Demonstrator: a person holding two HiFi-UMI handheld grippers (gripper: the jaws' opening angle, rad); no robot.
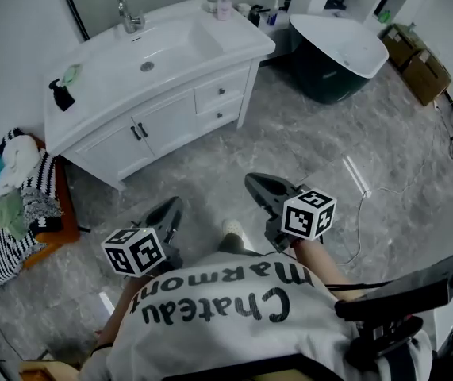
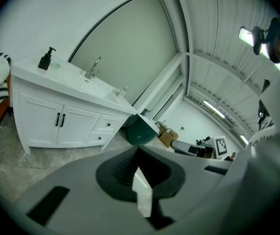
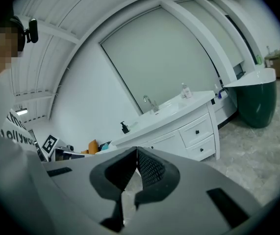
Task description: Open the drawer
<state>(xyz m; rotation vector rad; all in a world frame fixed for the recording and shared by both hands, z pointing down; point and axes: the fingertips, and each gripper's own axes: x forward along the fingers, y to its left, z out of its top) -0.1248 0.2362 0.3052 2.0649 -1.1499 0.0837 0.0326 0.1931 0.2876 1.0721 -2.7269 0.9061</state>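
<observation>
White sink cabinet (image 1: 91, 125): long and boxy. Its smooth, shiny top has a bowl with round corners sunk into it. It stands on the floor against the wall.
Drawers: the top white drawer (image 1: 220, 92) and the bottom white drawer (image 1: 218, 114) are flat rectangles, one over the other at the cabinet's right end. Each has a small, dark, round knob. Both are shut, level with the cabinet front.
Doors: two white doors (image 1: 143, 129) with thin dark bar handles sit just left of the drawers. They are shut too.
Tap: a shiny, bent metal tap (image 1: 129, 14) stands at the back of the bowl.
Bottle: a black pump bottle (image 1: 61, 94) stands on the left end of the top.
Floor: grey stone floor (image 1: 305, 149), smooth, with cloudy streaks.
Tub: a dark green round tub with a white top (image 1: 341, 54) stands to the right of the cabinet.
Left gripper (image 1: 170, 206): grey and shaped like a beak. Its jaws are pressed together with nothing between them. It is well apart from the drawers.
Right gripper (image 1: 254, 182): the same grey beak shape, with black bumpy pads (image 3: 152, 169) inside. Its jaws are closed on nothing. It is also well apart from the drawers.
Clothes: a soft pile of striped clothes (image 1: 20, 197) lies on an orange seat, left of the cabinet.
</observation>
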